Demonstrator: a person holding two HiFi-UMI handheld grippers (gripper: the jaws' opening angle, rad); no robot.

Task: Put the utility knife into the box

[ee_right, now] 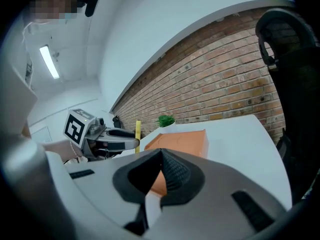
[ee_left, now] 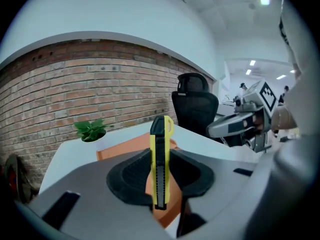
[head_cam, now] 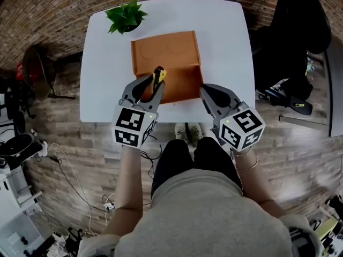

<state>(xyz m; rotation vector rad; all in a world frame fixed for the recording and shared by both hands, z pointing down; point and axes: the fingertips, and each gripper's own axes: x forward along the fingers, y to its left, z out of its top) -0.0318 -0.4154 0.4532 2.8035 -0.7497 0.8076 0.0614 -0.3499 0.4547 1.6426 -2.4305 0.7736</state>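
Observation:
A yellow and black utility knife (head_cam: 159, 74) stands upright between the pads of my left gripper (head_cam: 156, 80), which is shut on it. It hangs over the near part of the open orange box (head_cam: 166, 51) on the white table (head_cam: 225, 47). In the left gripper view the knife (ee_left: 161, 134) rises out of the jaws, with the box (ee_left: 125, 146) behind it. My right gripper (head_cam: 206, 91) is by the box's near right corner, shut and with nothing in it. The right gripper view shows its pads meeting at the tip (ee_right: 161, 156), the box (ee_right: 182, 140) ahead, and the knife (ee_right: 138, 133) at the left.
A small potted plant (head_cam: 126, 16) stands at the table's far left corner, beside the box. A black office chair (head_cam: 292, 31) is off the table's right side. Brick floor and cables surround the table; the person's legs are at its near edge.

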